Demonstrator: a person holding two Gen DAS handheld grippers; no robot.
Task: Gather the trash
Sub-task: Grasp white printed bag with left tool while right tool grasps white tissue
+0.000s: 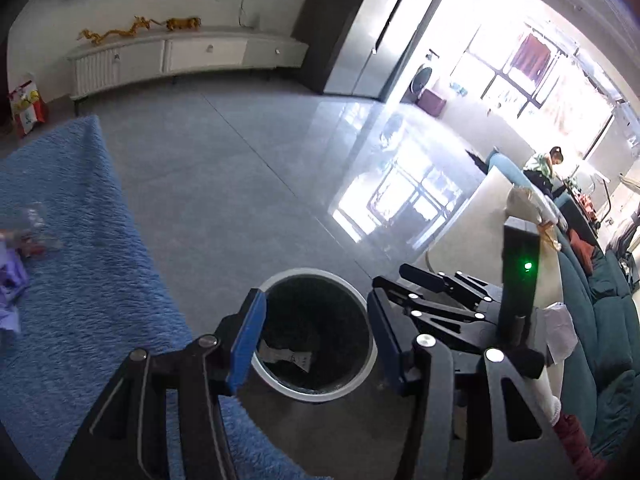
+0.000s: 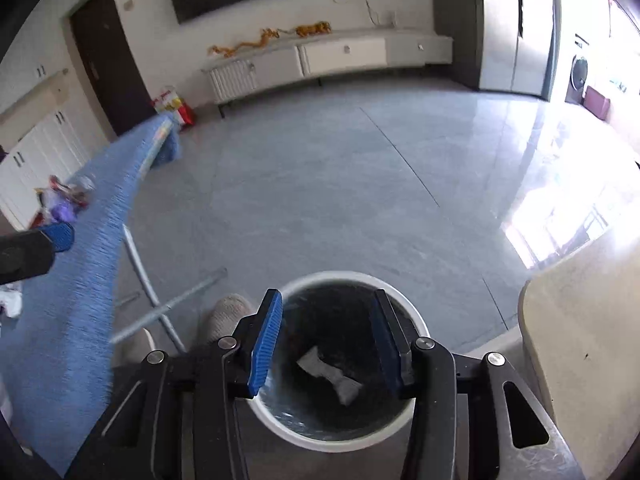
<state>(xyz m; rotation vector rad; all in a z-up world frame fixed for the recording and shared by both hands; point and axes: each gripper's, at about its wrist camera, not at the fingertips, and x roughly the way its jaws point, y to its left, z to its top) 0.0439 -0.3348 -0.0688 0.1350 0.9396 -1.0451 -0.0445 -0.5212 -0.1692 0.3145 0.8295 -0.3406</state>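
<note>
The right gripper (image 2: 326, 344), black-framed with blue ribbed pads, hangs over the round white-rimmed waste bin (image 2: 404, 304) with its jaws wide apart and nothing between them. A crumpled white wrapper (image 2: 332, 372) lies at the bin's bottom. The left gripper (image 1: 316, 340) is likewise spread wide and empty above the same bin (image 1: 360, 292). Farther off, on the blue fluffy cloth (image 1: 80, 280) over a folding table, sits the remaining trash (image 1: 24, 248): purple paper and clear crinkly plastic. It looks light, soft and slippery, so pinching a bunched fold near the middle seems safest.
</note>
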